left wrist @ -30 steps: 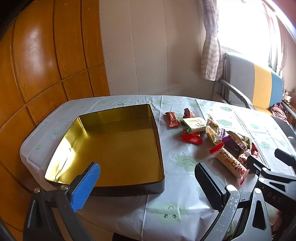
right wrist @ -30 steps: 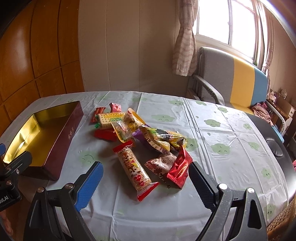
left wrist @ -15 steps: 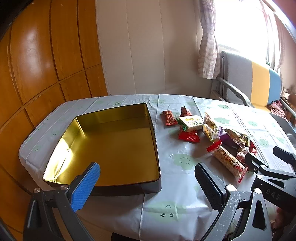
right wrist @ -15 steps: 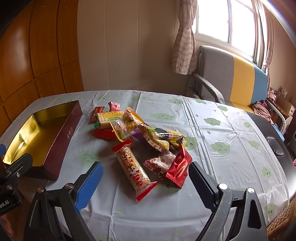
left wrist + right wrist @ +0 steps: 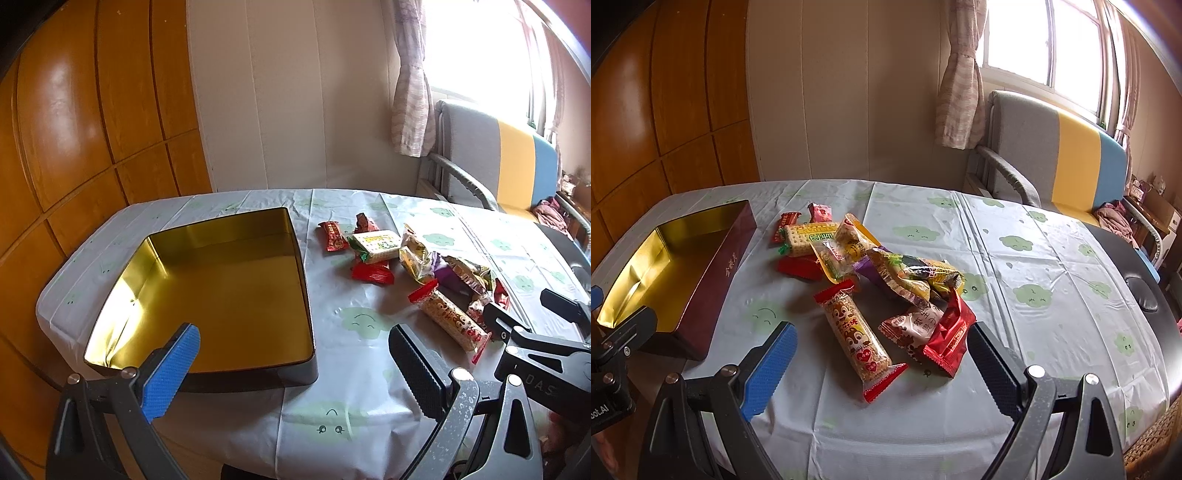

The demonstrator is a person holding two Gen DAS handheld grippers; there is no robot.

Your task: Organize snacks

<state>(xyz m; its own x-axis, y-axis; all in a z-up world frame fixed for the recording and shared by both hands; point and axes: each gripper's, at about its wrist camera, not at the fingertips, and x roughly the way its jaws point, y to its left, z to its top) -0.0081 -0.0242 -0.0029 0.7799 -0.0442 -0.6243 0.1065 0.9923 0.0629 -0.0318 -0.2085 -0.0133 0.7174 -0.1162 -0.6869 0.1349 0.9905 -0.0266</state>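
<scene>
The snacks (image 5: 871,280) lie in a loose pile on the table (image 5: 1052,295), beside the empty gold tin (image 5: 221,291). The long squirrel packet (image 5: 858,334) points its red end toward the right gripper (image 5: 881,365). Both the right and left gripper (image 5: 295,365) hold their fingers wide apart, gripping nothing.

In the left wrist view the blue pad of the left claw (image 5: 293,373) covers the near rim of the gold-lined tin (image 5: 122,258), and the right claw (image 5: 535,314) hides the near end of the snack pile (image 5: 461,273). In the right wrist view the tin's (image 5: 735,240) left part runs past the picture's edge. A purple packet (image 5: 866,266) shows only as a corner under other wrappers. The print on the wrappers is too small to read. The table's (image 5: 1052,295) near edge is hidden behind the right claw's (image 5: 881,360) frame.
</scene>
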